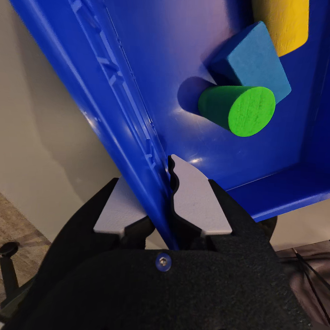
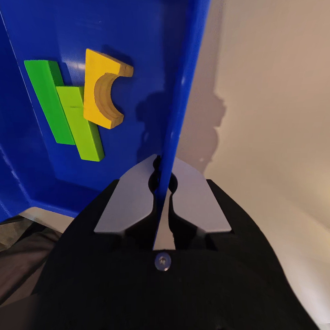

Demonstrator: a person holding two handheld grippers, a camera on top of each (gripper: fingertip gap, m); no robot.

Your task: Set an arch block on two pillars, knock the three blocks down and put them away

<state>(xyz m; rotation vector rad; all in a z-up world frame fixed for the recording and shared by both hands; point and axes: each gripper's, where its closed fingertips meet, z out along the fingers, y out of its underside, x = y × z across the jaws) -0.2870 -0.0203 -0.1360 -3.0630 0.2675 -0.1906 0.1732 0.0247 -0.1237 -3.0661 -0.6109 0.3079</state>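
My left gripper [image 1: 165, 171] is shut on the left wall of a blue plastic bin [image 1: 160, 53]. Inside that bin lie a green cylinder [image 1: 237, 110], a light blue block [image 1: 253, 60] and a yellow block [image 1: 285, 25]. My right gripper [image 2: 163, 166] is shut on the right wall of a blue bin [image 2: 184, 89]. Inside it lie a yellow arch block [image 2: 100, 89] and two green rectangular pillars [image 2: 51, 105], [image 2: 82, 125], side by side and touching the arch. Whether both views show one bin, I cannot tell.
A pale tabletop [image 1: 35, 125] lies left of the bin in the left wrist view and it also shows in the right wrist view [image 2: 267, 125] to the right of the wall. A chair base [image 1: 9, 259] and dark fabric [image 1: 307, 276] show below.
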